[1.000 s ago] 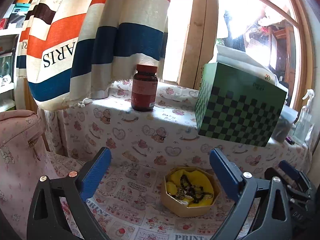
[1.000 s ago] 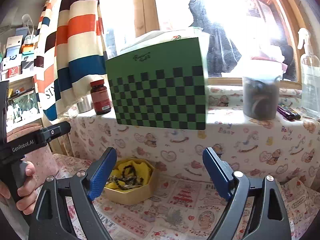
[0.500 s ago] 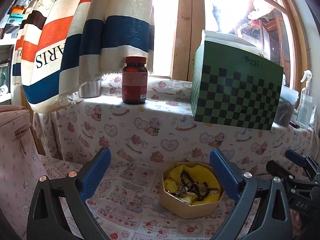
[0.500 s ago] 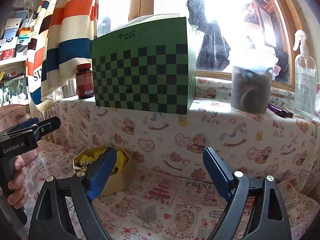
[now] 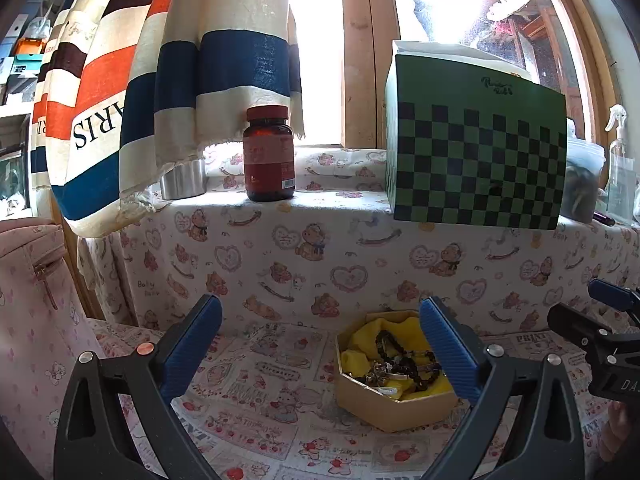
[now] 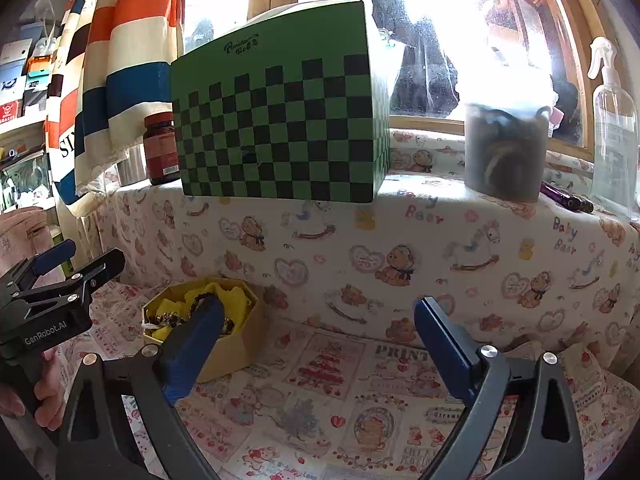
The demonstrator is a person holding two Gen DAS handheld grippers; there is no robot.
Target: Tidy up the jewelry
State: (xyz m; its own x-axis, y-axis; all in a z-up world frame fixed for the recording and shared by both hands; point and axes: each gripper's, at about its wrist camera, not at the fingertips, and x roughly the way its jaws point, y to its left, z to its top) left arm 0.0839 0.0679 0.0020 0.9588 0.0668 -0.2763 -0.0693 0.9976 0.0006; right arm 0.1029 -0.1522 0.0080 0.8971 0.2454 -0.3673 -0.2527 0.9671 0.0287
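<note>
An octagonal tan box (image 5: 392, 408) lined with yellow cloth sits on the printed cloth. It holds dark bead strands and other jewelry (image 5: 396, 356). My left gripper (image 5: 320, 320) hangs open just in front of the box, with the box behind its right finger and nothing between the pads. In the right wrist view the same box (image 6: 236, 344) lies low on the left, partly behind my left finger. My right gripper (image 6: 318, 312) is open and its jaws are opening wider over bare cloth. A green chequered box (image 6: 280, 120) stands on the ledge above.
The cloth-covered ledge also carries a brown pill bottle (image 5: 270, 156), a steel cup (image 5: 184, 180), a dark jar (image 6: 504, 152) and a spray bottle (image 6: 614, 120). A striped curtain (image 5: 180, 80) hangs at the left. A pink bag (image 5: 28, 320) stands at the far left.
The left view has rolled level and sunk a little toward the jewelry box. In the right view the box has slid left behind the left finger, and the right jaws stand slightly wider.
</note>
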